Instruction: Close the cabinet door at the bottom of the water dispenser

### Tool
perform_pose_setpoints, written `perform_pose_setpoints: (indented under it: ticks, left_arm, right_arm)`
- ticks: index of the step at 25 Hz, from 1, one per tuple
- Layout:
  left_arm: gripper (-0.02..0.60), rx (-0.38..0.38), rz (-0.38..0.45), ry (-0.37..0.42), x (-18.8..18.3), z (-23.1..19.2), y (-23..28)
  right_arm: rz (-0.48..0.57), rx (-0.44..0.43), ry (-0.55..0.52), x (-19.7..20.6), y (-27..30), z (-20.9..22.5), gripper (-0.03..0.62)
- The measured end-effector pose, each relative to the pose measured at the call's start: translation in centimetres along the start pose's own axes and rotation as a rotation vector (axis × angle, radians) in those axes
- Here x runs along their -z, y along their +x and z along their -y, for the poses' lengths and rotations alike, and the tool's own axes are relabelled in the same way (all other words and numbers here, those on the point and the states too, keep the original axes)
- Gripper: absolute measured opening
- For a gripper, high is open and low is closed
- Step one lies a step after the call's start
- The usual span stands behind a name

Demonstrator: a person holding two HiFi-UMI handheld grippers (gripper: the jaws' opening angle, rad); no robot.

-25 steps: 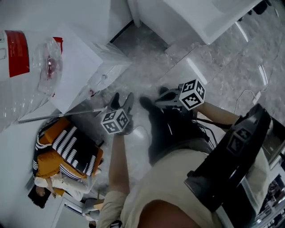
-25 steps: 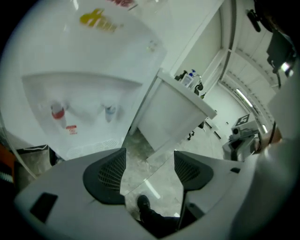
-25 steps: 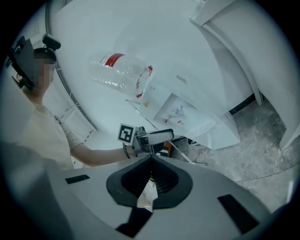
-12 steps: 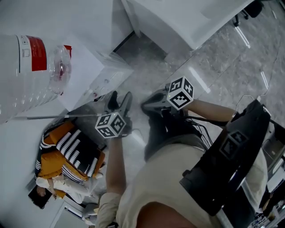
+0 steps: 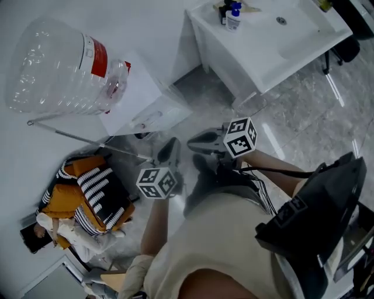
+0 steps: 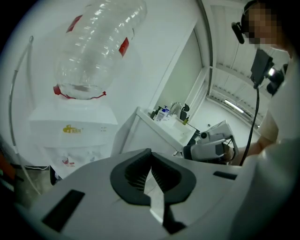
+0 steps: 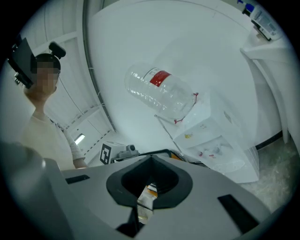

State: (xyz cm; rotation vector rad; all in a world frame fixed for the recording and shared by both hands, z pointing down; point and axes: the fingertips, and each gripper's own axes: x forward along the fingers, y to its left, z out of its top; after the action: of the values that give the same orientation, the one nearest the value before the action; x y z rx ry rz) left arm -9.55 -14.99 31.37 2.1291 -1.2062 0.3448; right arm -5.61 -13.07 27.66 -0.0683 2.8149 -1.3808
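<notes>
The white water dispenser stands against the wall with a clear bottle upside down on top. In the right gripper view its lower cabinet front looks flush with the body. My left gripper hangs in front of the dispenser's base, apart from it. Its jaws are shut tip to tip with nothing between them. My right gripper is beside it on the right and points towards the dispenser. Its jaws also meet at the tip and hold nothing.
A white sink counter with small bottles stands right of the dispenser. An orange and striped bag lies on the floor at the left, below a thin rod. A black bag hangs at the person's right side.
Both grippers have lifted away from the floor in front of the dispenser. The left jaws, spread apart before, have closed. The sink counter has come into the head view.
</notes>
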Motion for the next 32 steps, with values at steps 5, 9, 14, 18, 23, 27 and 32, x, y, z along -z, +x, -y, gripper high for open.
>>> perform_pose_setpoints:
  ticks: [5, 9, 14, 18, 23, 27, 32]
  left_arm:
    - [-0.006, -0.034, 0.045, 0.026, -0.8, 1.2, -2.3]
    - [-0.006, -0.063, 0.041, 0.085, -0.9, 1.6, -3.6]
    - [-0.006, -0.021, 0.083, 0.122, -1.5, 2.7, -5.2]
    - [-0.006, 0.038, 0.107, 0.132, -0.9, 3.7, -7.9]
    - [-0.006, 0.08, 0.122, 0.169, 0.5, 4.1, -12.1]
    - [-0.006, 0.084, 0.138, 0.171, 1.7, 3.4, -15.7]
    - [-0.005, 0.102, 0.147, 0.177, 3.5, 3.3, -18.4]
  right_arm:
    - [0.017, 0.001, -0.056, -0.7, -0.5, -1.9, 0.011]
    - [0.023, 0.019, -0.052, 0.4, -1.2, -3.5, 0.011]
    - [0.065, 0.057, -0.01, 1.6, -1.3, -4.9, 0.011]
    - [0.057, 0.051, -0.038, 3.4, 0.9, -7.8, 0.011]
    - [0.039, 0.051, -0.128, 5.0, 4.3, -11.2, 0.011]
    - [0.051, 0.039, -0.162, 6.2, 7.0, -13.8, 0.011]
    - [0.088, 0.052, -0.184, 8.3, 8.4, -16.1, 0.011]
